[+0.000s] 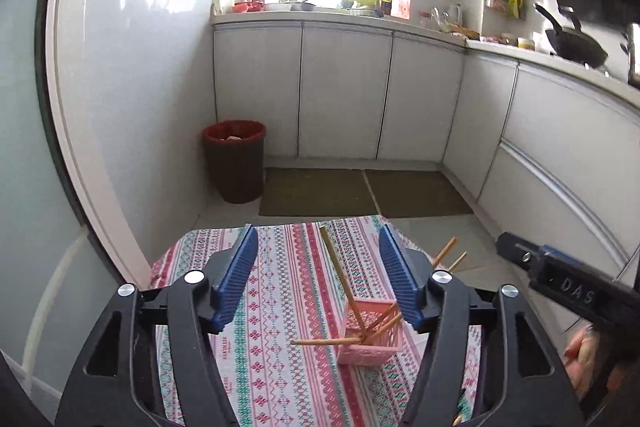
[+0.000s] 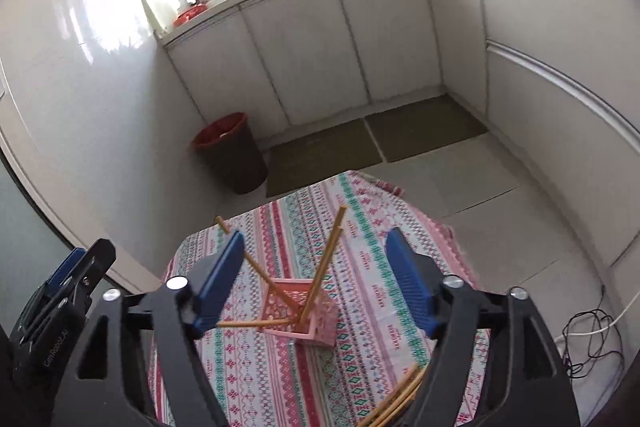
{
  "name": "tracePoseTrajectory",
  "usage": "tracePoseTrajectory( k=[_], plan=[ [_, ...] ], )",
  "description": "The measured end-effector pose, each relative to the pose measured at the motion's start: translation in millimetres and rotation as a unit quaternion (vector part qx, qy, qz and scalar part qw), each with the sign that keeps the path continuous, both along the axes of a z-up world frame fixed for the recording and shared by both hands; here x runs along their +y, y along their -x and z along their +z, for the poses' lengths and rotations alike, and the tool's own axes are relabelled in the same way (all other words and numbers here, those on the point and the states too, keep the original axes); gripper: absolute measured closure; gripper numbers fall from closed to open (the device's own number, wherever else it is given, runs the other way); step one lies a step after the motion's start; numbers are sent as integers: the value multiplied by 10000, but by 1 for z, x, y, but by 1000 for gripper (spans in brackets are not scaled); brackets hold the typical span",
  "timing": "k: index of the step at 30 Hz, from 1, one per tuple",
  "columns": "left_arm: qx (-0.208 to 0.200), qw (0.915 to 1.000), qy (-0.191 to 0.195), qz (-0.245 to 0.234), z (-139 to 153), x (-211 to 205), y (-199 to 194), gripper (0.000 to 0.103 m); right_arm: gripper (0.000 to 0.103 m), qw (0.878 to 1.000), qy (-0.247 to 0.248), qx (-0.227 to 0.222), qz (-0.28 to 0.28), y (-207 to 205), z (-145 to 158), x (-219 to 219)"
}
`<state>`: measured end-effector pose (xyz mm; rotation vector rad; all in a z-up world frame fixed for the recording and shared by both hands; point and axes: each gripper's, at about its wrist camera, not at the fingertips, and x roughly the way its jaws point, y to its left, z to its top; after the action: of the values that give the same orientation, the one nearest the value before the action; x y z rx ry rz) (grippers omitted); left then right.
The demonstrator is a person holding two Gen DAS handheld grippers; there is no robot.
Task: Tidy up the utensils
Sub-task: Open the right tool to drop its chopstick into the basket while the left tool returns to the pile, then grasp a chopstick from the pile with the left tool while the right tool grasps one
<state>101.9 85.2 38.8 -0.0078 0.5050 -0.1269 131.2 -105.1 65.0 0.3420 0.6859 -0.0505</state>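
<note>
Both two-finger tongs hang with their blue ribbed fingers spread wide and nothing between them: the left gripper and the right gripper each hover above the table, looking down past their own tips.

Below them lies the round table under a red, pink and green patterned cloth. Near its middle stands a small pink perforated plastic basket, upright as far as can be judged. Several thin wooden chopsticks already stand in it, leaning outward in different directions, and one lies nearly flat across its rim, tip pointing to the left. A loose bundle of more wooden chopsticks lies on the cloth at the near edge, just beneath the right gripper's right finger, so the sorting looks only partly done.

The risk seems to lie with the basket: it looks light, and the splayed sticks put leverage on it. A finger brushing a leaning stick on the way down could tip it or flick sticks out. The loose bundle sits close to the table's edge, and a clumsy pinch might roll some onto the floor.
</note>
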Motion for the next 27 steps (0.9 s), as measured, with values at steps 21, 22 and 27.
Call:
tracePoseTrajectory(
  k=[21,22,27],
  plan=[
    [2130,9396,-1433,-2262,-123,-108,21,8,8,9743,-550,1742,-1315,101,-110,-97],
    [2402,9330,-1348,-2318,-136,-113,15,8,8,9697,-708,1858,-1420,107,-119,-105],
    [3433,9021,-828,-2480,-186,-142,-15,41,9,9541,-1217,2280,-1516,116,-147,-127]
  ],
)
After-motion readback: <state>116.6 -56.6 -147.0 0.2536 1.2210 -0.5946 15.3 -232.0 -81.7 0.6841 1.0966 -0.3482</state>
